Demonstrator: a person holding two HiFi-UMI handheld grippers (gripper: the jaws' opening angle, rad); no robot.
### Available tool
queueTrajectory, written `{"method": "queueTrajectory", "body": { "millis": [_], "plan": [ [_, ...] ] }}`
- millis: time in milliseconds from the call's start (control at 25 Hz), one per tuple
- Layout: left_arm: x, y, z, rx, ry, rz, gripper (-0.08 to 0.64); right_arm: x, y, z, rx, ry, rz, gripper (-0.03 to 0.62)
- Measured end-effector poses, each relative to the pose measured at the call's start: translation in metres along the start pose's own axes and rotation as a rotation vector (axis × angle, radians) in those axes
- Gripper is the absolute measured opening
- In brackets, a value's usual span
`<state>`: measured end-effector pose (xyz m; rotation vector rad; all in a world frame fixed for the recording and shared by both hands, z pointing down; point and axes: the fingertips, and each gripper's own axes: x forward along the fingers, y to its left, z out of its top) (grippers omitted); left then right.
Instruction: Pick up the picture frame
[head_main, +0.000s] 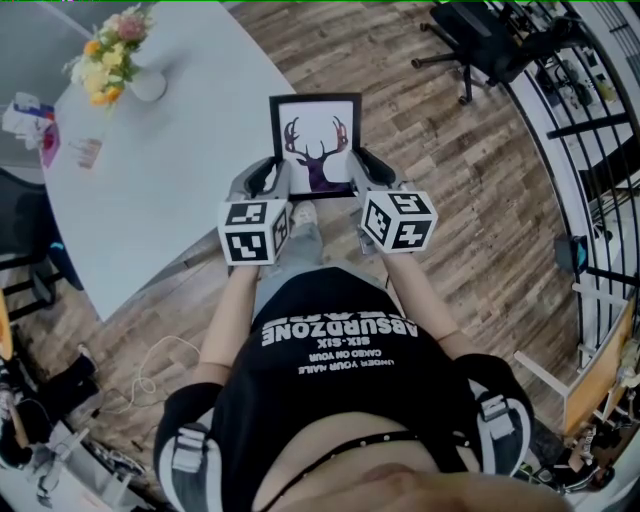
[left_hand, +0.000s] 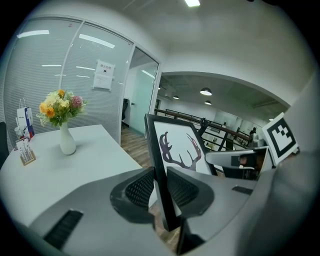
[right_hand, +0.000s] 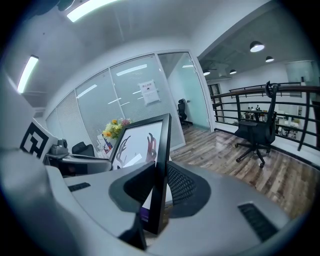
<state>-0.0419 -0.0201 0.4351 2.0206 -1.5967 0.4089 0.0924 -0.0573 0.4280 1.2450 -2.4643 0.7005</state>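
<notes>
A black picture frame (head_main: 316, 140) with a deer-antler print hangs in the air over the wooden floor, beside the white table's edge. My left gripper (head_main: 275, 180) is shut on the frame's left side near its lower corner; my right gripper (head_main: 362, 178) is shut on its right side. In the left gripper view the frame's (left_hand: 162, 175) black edge stands pinched between the ribbed pads (left_hand: 142, 187). The right gripper view shows the frame's (right_hand: 161, 170) other edge clamped the same way, with the print facing left.
A white table (head_main: 170, 170) lies to the left, with a vase of flowers (head_main: 118, 55) and small cards (head_main: 40, 125) at its far end. A black office chair (head_main: 480, 40) and a railing (head_main: 590, 150) stand to the right. Cables (head_main: 150, 375) lie on the floor.
</notes>
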Motion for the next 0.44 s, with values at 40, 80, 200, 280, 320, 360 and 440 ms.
{"method": "queueTrajectory", "body": {
  "millis": [40,80,200,280,320,360,440],
  "plan": [
    [-0.001,-0.002,-0.001,0.000,-0.001,0.001,0.094,-0.002,-0.001,0.000,0.000,-0.001,0.002,0.084],
    [-0.002,-0.004,-0.002,0.000,-0.003,0.001,0.094,-0.004,-0.001,-0.001,-0.001,-0.002,0.003,0.084],
    [-0.006,-0.008,-0.003,-0.001,-0.006,0.000,0.094,-0.010,0.000,-0.002,-0.001,-0.004,0.007,0.084],
    [-0.013,-0.011,-0.005,-0.001,-0.009,-0.002,0.094,-0.017,0.003,-0.004,-0.002,-0.005,0.007,0.084],
    [-0.016,-0.013,-0.007,0.000,-0.010,-0.003,0.094,-0.021,0.004,-0.006,-0.002,-0.006,0.007,0.084],
    [-0.019,-0.016,-0.008,0.002,-0.010,-0.004,0.094,-0.025,0.004,-0.007,-0.001,-0.007,0.006,0.084],
    [-0.025,-0.021,-0.011,0.006,-0.009,-0.006,0.094,-0.032,0.005,-0.011,0.001,-0.008,0.004,0.084]
  ]
}}
